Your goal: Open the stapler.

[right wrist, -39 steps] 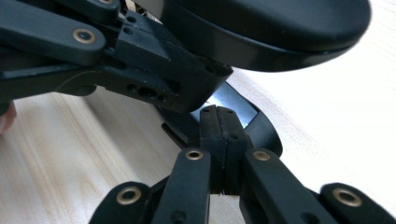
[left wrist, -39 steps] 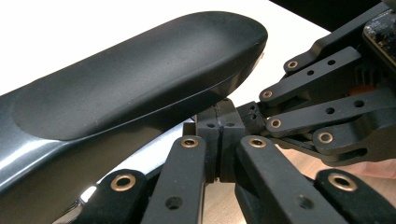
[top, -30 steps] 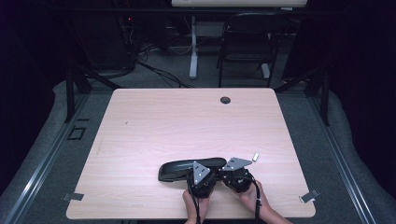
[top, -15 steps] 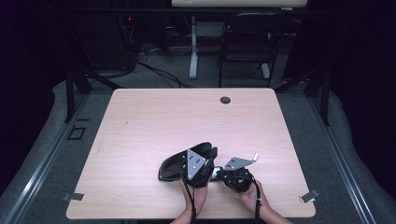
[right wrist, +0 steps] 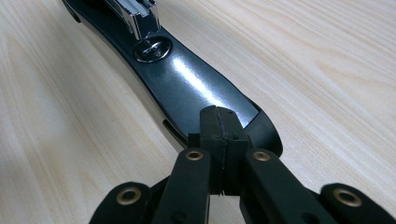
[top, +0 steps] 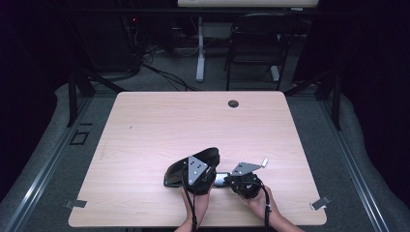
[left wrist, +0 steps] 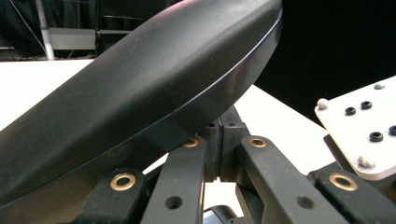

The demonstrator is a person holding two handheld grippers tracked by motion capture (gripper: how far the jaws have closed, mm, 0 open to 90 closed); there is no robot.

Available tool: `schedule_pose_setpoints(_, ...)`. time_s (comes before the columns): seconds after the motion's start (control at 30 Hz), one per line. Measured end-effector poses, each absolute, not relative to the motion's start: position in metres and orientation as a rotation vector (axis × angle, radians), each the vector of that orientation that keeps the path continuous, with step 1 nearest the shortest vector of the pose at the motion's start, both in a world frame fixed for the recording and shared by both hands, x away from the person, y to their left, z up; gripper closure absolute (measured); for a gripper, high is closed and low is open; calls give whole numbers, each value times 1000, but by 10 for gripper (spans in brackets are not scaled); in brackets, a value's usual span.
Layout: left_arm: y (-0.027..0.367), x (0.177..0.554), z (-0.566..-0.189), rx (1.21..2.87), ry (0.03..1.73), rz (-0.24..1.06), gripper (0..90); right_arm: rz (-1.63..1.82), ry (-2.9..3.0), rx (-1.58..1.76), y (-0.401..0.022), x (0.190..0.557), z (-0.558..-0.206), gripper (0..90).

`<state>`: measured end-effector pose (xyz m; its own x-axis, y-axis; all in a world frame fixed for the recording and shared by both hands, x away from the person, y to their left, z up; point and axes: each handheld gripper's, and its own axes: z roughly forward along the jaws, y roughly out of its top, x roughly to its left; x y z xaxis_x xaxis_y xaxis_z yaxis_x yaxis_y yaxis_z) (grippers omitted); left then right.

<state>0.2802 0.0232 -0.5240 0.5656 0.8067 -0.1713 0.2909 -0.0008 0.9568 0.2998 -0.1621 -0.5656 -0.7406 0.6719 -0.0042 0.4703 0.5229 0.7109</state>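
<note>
Prying a black stapler (top: 209, 155) open near the front edge of the worktop (top: 193, 121) looks like the job in hand, and neither tool has a real grip on it. The left tool (left wrist: 219, 140) has its jaws pressed together with nothing between them, and the stapler's cover (left wrist: 140, 93) lies tilted across their closed tips, propped up rather than clamped. The right tool (right wrist: 218, 122) is likewise closed on nothing, its tips bearing down on the glossy tail of the base (right wrist: 187, 88), which lies flat on the wood, with the metal magazine (right wrist: 135, 14) farther along.

The likeliest failure, I judge, is a slip. The cover is smooth and curved, so it could slide off the left tips and snap down on the base. The right tips sit near the very end of a shiny surface; if they skate off, the base may lift with the cover or swing sideways. Pushing the cover further could also strain the hinge or let the whole stapler jump toward the edge
</note>
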Motion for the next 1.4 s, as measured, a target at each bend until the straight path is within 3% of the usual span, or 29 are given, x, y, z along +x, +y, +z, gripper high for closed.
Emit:
schedule_pose_setpoints(0.9, 65, 277, -494, 1619, 905, 624, 900, 1006, 2529, 950, -162, 303, -563, 900)
schedule_pose_setpoints(1.4, 96, 276, -482, 1575, 955, 676, 900, 1009, 2537, 951, -162, 305, -562, 900)
